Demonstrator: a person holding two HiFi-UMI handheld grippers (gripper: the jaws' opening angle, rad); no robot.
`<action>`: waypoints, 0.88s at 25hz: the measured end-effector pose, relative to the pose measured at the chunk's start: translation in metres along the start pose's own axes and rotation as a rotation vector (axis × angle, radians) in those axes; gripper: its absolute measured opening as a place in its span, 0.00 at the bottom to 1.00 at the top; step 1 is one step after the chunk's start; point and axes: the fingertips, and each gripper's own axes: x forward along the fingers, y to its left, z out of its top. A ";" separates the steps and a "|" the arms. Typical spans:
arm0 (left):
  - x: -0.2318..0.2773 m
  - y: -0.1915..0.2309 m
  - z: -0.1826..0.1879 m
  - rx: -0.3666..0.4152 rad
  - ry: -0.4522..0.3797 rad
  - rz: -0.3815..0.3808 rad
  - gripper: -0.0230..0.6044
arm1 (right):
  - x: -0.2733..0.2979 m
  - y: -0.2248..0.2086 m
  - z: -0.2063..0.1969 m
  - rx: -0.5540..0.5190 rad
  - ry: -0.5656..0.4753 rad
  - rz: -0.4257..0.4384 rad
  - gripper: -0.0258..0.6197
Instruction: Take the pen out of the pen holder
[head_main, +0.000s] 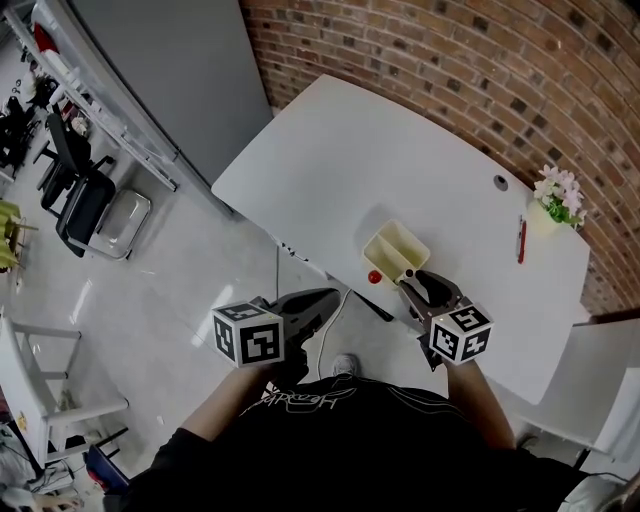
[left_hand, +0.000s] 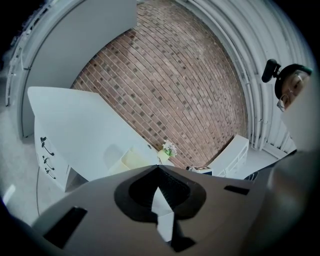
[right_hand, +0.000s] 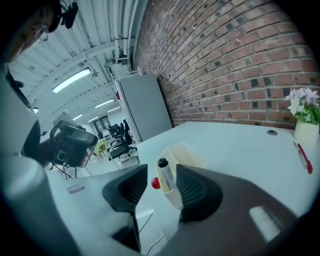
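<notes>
The pen (right_hand: 165, 174) stands in the pen holder (right_hand: 189, 156) between the right gripper's (right_hand: 161, 184) wide-open fingers, untouched. Light, stiff and smooth, it likely wants pinching just below its cap. The left gripper's (left_hand: 157, 167) fingers are closed, empty.

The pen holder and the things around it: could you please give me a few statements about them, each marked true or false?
1. The right gripper has its jaws apart, and the black-capped pen shows between them, not clamped. True.
2. The left gripper is gripping the black-capped pen. False: its jaws are together with nothing between them.
3. A red pen lies on the table beside the flower pot. True.
4. The pen holder has tipped onto the floor. False: it stands on the table near the edge closest to the person.
</notes>
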 end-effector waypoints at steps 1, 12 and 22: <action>0.000 0.001 0.000 -0.001 0.000 0.002 0.04 | 0.001 0.001 0.001 -0.001 -0.005 0.007 0.31; -0.001 0.005 0.002 -0.023 -0.014 0.008 0.04 | 0.014 -0.002 -0.005 -0.046 0.021 -0.003 0.30; -0.003 0.014 0.005 -0.051 -0.023 0.017 0.04 | 0.016 -0.011 -0.006 -0.049 0.012 -0.059 0.18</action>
